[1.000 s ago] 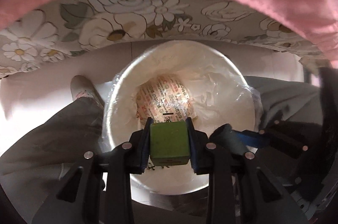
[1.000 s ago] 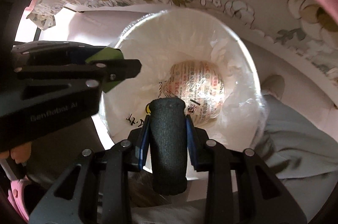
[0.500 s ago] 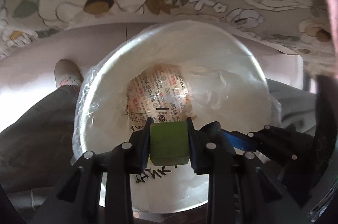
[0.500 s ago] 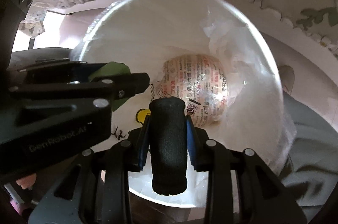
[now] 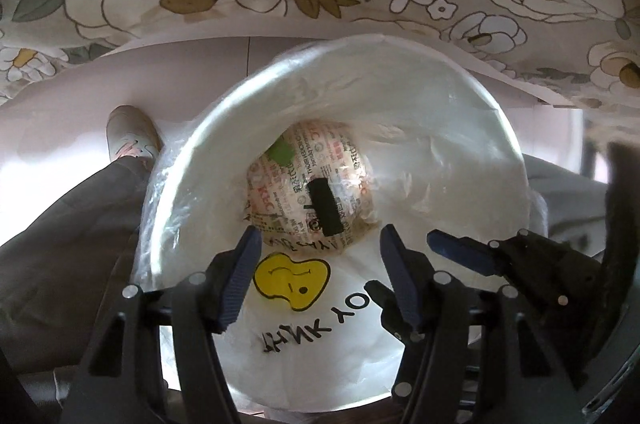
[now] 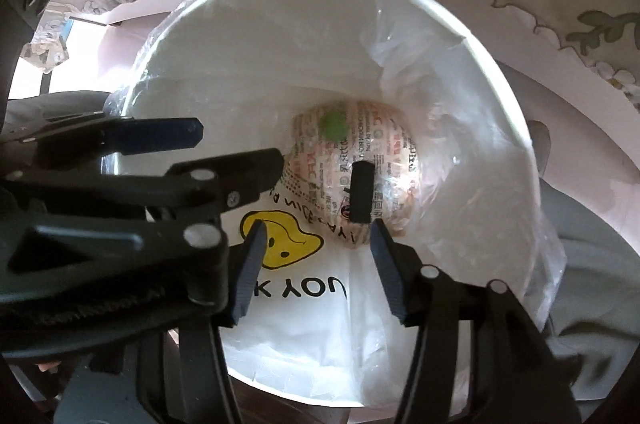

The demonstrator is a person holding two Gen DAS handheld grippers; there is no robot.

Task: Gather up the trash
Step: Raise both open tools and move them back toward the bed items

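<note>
Below the left hand-held gripper [image 5: 316,280], whose jaws have just been opening with nothing between them, a green block [image 5: 282,152] and a black foam piece [image 5: 325,206] lie in the lined bin [image 5: 516,160]. From the right wrist, the right hand-held gripper [image 6: 316,260] likewise has just spread empty, the black foam piece [image 6: 362,192] just ahead and the green block [image 6: 333,125] farther down.
</note>
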